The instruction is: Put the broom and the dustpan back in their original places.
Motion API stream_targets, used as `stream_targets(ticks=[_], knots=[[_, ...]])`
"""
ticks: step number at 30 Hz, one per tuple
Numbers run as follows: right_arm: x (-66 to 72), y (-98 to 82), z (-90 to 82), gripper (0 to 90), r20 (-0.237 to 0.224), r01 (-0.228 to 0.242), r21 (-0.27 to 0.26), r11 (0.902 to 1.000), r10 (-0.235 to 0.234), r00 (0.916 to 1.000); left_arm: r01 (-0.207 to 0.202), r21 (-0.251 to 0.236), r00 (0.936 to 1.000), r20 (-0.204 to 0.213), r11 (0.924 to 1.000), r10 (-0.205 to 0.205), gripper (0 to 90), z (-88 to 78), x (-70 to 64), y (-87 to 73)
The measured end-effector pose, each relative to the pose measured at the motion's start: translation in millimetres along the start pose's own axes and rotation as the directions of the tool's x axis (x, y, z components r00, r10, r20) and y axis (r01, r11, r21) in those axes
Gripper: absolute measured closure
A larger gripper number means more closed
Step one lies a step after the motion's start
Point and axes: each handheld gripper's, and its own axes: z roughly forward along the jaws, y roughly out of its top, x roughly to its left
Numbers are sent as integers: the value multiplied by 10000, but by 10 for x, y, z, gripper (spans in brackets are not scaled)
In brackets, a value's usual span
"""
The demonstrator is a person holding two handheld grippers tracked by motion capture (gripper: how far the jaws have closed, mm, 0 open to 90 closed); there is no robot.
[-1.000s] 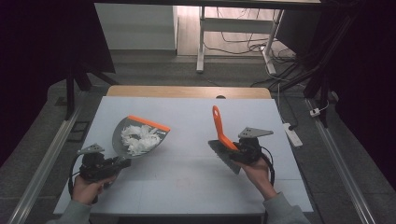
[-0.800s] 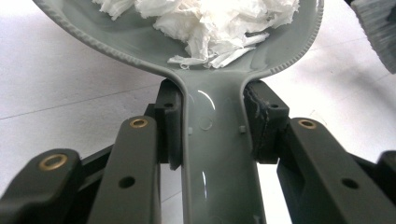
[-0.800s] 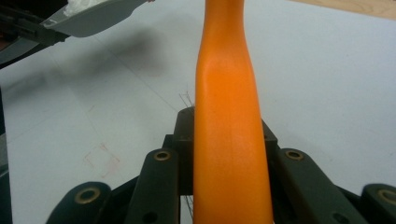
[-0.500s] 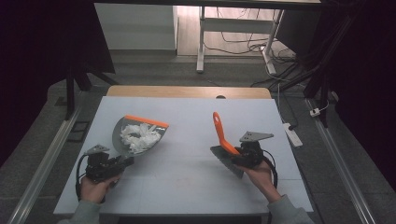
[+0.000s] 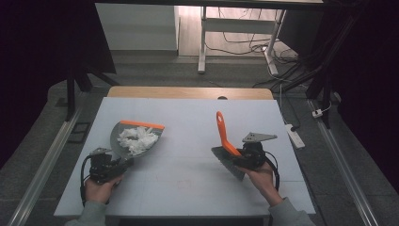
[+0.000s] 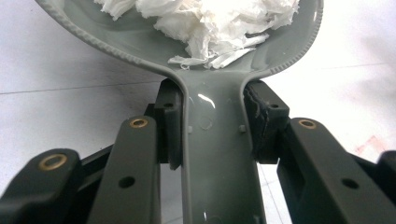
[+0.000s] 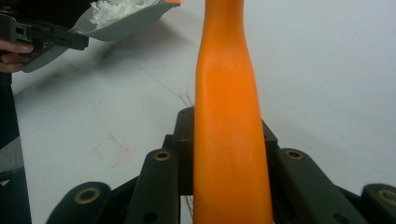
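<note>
Grey plastic dustpan [image 5: 136, 141], orange strip along its far lip, held by the left tool [image 5: 107, 165]; the pan extends ahead of the tool, away from the person, its handle running back between the jaws. In the left gripper view the handle of the dustpan [image 6: 219, 154] passes straight down the middle of the left tool [image 6: 212, 126], both jaw pads pressed against its sides: clamped on the handle.

White shredded paper [image 5: 137, 139], one loose heap, lies inside the pan, just ahead of the left tool and above the handle's neck; in the left gripper view the paper [image 6: 210, 23] reaches down to the point where the pan narrows into the handle.

Orange-handled brush [image 5: 225, 139], held by the right tool [image 5: 244, 157]. The orange handle rises up and forward from the tool, tilted away from the person; the dark grey brush head hangs below and toward the person's side of the tool, near the table. In the right gripper view the handle of the brush [image 7: 231, 121] stands between the jaws of the right tool [image 7: 229, 140], which close on its sides: clamped.

Pale grey table [image 5: 188, 117], carrying both items; dustpan and left tool lie well apart from the right tool, off to its left. The right gripper view shows the dustpan [image 7: 126, 21] with paper at upper left.
</note>
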Motion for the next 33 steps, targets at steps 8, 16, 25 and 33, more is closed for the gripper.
stream_targets(ticks=[8,16,25,33], knots=[[-30,-44,99,709,-57,-350,373,9987,352,9994,147,264,9995,-289,9995,-140,612,105,58,-1],[-68,-85,192,708,-150,-689,912,9934,706,9974,160,457,9990,-430,9988,-140,611,159,69,2],[-224,-157,248,709,293,-1292,1437,9812,1262,9916,201,552,9986,-492,9983,-174,611,182,84,4],[-375,-210,269,709,751,-1818,1499,9719,1721,9822,183,599,9987,-487,9980,-154,610,188,87,6]])
